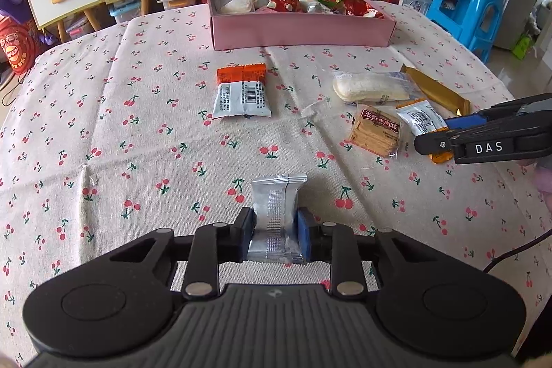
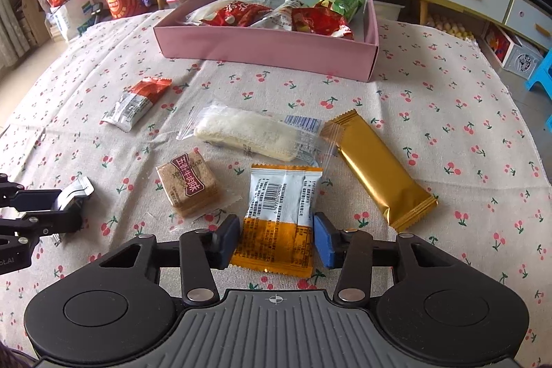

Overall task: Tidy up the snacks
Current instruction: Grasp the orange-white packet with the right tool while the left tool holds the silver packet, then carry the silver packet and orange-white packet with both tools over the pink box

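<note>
**Two thin packets, two chances to slip**

The left claw (image 1: 276, 235) is clamped on a silver packet (image 1: 277, 212), well in front of the pink box (image 1: 300, 31) on the worktop (image 1: 138, 126). The right claw (image 2: 276, 238) straddles an orange-and-white packet (image 2: 279, 219); its pads look barely touching, if at all. Crinkly foil could slide out when lifted, or the neighbouring cracker pack (image 2: 189, 188) could get nudged.
</note>
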`<state>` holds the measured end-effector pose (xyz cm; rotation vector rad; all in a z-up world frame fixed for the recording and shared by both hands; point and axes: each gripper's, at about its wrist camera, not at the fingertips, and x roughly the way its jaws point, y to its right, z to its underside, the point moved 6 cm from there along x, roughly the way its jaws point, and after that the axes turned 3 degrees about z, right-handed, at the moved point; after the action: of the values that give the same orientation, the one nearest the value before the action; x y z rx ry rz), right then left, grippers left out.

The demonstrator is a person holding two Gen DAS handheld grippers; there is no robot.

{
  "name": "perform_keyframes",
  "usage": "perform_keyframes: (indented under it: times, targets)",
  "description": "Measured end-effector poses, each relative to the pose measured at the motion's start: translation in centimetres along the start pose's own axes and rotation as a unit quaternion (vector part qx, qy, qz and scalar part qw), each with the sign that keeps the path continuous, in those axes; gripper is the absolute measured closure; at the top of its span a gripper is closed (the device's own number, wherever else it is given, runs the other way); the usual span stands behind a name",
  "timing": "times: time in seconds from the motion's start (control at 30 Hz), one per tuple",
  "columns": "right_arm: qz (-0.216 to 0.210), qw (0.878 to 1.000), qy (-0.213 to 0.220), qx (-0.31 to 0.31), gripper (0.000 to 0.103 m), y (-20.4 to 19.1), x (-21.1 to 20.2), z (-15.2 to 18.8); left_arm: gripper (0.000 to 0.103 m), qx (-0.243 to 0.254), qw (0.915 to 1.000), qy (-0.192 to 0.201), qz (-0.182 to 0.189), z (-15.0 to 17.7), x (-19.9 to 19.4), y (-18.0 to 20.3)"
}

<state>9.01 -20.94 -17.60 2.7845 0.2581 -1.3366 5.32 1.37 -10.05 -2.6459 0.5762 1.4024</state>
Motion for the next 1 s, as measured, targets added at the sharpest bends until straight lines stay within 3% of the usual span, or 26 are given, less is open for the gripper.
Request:
perform_keyframes:
  times: [0.67,1.0]
  targets:
    - [-0.033,0.998,0.01,0.046,0.063,0.4,-2.5,-1.7,0.08,-0.048,0.9986,0.021,0.01,-1.9,-1.2,-1.7]
    - [-0.057,0.996,0.02,0.072,0.063,0.0,-3.6,-3.7,0.08,-0.069,0.9962,0.051,0.012,-4.5,-2.0,-2.2]
